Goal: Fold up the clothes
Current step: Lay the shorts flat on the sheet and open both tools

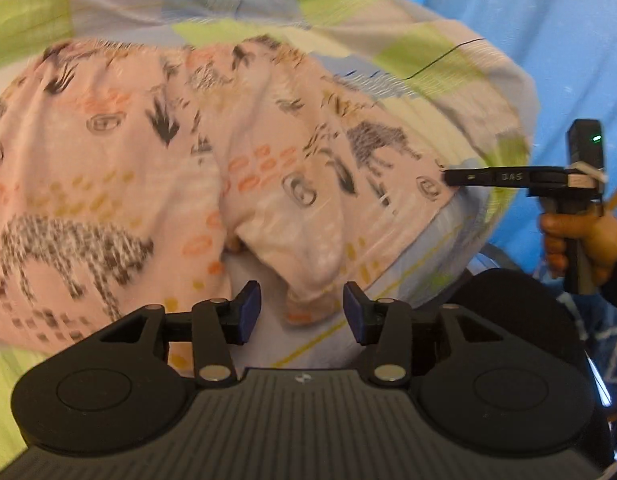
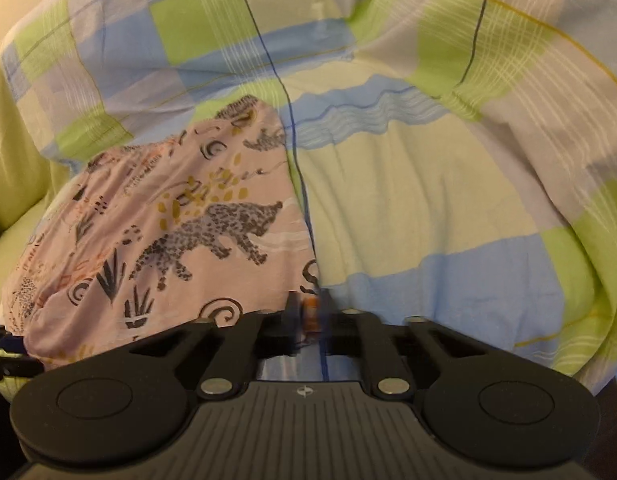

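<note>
A pink garment [image 1: 156,168] printed with spotted animals and leaves lies rumpled on a checked bedcover [image 1: 460,68]. My left gripper [image 1: 302,312] is open, and a hanging fold of the garment [image 1: 308,276] sits just ahead of the gap between its blue pads [image 1: 248,312]. In the left wrist view my right gripper [image 1: 448,178] reaches in from the right and pinches the garment's edge. The right wrist view shows the right gripper [image 2: 310,314] shut on that edge, with the garment [image 2: 180,232] spread to its left.
The green, blue and cream bedcover [image 2: 428,184] bulges behind and to the right of the garment. A hand [image 1: 580,240] holds the right gripper's handle. A blue surface [image 1: 548,20] stands beyond the bed. Part of the left gripper [image 2: 4,346] shows at the right wrist view's left edge.
</note>
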### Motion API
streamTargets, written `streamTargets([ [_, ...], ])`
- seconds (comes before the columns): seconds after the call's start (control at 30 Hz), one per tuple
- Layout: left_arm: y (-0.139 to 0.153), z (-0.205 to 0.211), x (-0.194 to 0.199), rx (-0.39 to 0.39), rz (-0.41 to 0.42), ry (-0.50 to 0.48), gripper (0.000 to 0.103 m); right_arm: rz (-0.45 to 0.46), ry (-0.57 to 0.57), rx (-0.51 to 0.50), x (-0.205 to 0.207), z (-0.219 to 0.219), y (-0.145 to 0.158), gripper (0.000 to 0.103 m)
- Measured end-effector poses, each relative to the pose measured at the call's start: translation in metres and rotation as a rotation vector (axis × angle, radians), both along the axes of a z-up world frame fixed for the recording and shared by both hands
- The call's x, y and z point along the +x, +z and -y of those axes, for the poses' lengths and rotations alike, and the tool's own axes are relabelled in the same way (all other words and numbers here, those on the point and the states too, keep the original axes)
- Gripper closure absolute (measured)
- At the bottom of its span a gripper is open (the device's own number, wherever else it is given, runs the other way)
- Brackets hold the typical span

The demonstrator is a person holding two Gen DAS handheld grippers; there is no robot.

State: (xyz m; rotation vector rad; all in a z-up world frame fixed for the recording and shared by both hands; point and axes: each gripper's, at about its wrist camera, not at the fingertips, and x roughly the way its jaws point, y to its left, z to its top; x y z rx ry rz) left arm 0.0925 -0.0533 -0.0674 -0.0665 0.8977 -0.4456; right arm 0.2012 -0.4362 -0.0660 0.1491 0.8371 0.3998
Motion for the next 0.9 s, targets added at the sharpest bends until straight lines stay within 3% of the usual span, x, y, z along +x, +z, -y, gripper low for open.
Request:
streamTargets([
  [0.07,0.001,0.003,0.002,-0.01,0.001,0.019,0.066,0.012,-0.001,-0.054,0.0,-0.003,0.006,0.1],
  [0.1,0.002,0.005,0.004,-0.016,-0.002,0.029,0.088,0.038,-0.004,-0.09,-0.002,-0.005,0.012,0.101],
  [0.13,0.003,0.006,0.005,-0.049,-0.016,0.023,0.101,0.072,-0.014,-0.122,-0.006,-0.005,0.02,0.101],
  [0.17,0.004,0.006,0.006,-0.091,-0.035,0.012,0.102,0.097,-0.03,-0.147,-0.008,-0.004,0.027,0.101],
  [0.23,0.005,0.009,0.007,-0.142,-0.057,-0.003,0.102,0.096,-0.049,-0.165,-0.006,0.0,0.032,0.101],
  [0.3,0.003,0.011,0.007,-0.134,-0.068,-0.002,0.101,0.046,-0.043,-0.163,0.001,0.002,0.025,0.101],
  [0.37,0.003,0.008,0.006,-0.13,-0.089,-0.009,0.1,0.015,-0.055,-0.223,0.005,-0.001,0.019,0.101],
  [0.43,0.009,0.0,-0.001,-0.107,-0.082,-0.019,0.098,0.029,-0.103,-0.274,0.003,-0.002,0.023,0.098],
  [0.5,0.021,-0.015,-0.009,-0.087,-0.056,-0.012,0.089,0.082,-0.136,-0.315,-0.005,-0.008,0.036,0.085],
  [0.53,0.029,-0.025,-0.012,-0.074,-0.039,0.006,0.082,0.114,-0.126,-0.304,-0.011,-0.012,0.045,0.085],
  [0.73,0.075,-0.12,-0.024,0.088,0.096,0.211,0.071,0.25,0.09,-0.166,-0.045,-0.086,0.086,0.084],
  [0.9,0.095,-0.199,-0.036,0.218,0.121,0.349,0.068,0.287,0.351,-0.11,-0.07,-0.182,0.093,0.081],
])
